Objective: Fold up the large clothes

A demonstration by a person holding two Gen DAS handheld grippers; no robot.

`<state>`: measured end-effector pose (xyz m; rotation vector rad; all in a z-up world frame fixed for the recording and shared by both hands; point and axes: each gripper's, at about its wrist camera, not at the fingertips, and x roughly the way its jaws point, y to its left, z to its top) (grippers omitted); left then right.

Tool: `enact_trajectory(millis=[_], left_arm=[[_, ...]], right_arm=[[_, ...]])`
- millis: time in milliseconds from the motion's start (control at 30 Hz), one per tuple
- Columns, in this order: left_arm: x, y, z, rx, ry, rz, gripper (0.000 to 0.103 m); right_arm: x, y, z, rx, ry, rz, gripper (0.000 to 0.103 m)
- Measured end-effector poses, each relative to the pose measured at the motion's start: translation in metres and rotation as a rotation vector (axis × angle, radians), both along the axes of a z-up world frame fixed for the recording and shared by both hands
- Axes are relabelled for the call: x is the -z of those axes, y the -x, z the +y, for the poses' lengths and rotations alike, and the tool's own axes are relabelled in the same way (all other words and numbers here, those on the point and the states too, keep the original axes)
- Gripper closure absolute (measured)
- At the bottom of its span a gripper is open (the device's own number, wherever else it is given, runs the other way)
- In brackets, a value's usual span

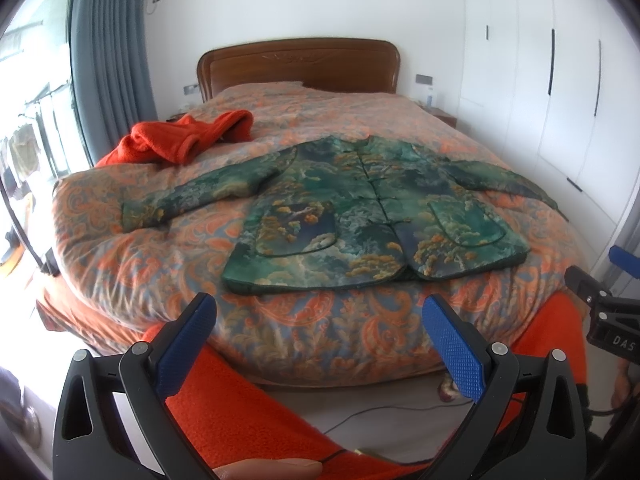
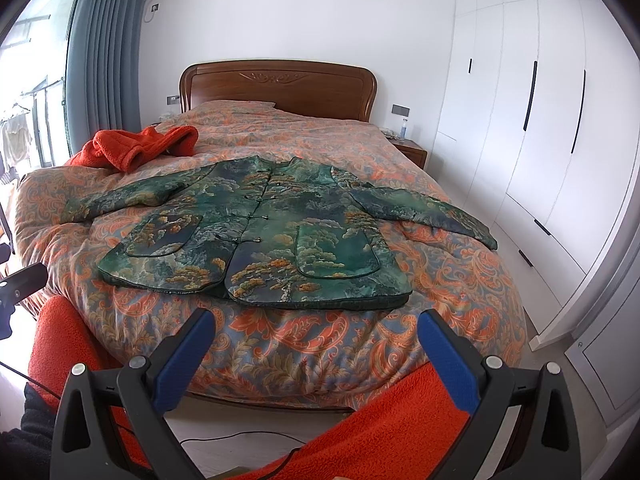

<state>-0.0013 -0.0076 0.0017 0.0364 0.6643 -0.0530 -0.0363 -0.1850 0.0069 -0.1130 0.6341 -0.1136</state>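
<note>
Blue-padded fingers of the left gripper (image 1: 320, 308) stand wide apart and empty, above orange fleece fabric (image 1: 248, 412) in the foreground; a fingertip (image 1: 268, 470) shows at 6 o'clock in the left wrist view. The right gripper (image 2: 316, 324) is likewise spread, holding nothing. Beyond both, a green printed jacket (image 2: 260, 236) lies flat and buttoned on the patterned quilt (image 2: 280, 344) of the bed, sleeves stretched toward 9 and 3 o'clock. A crumpled orange garment (image 2: 136, 146) sits at 10 o'clock, near the left sleeve. White wardrobes (image 2: 520, 120) fill 2 o'clock.
</note>
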Motion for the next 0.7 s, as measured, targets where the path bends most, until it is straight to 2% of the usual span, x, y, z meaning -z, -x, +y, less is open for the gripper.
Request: enact_trajectory(millis=[700], left_arm=[[0.0005, -0.0015, -0.0033, 0.002, 0.006, 0.003, 0.000]], right_arm=[[0.0042, 0.0016, 0.0008, 0.006, -0.010, 0.008, 0.000]])
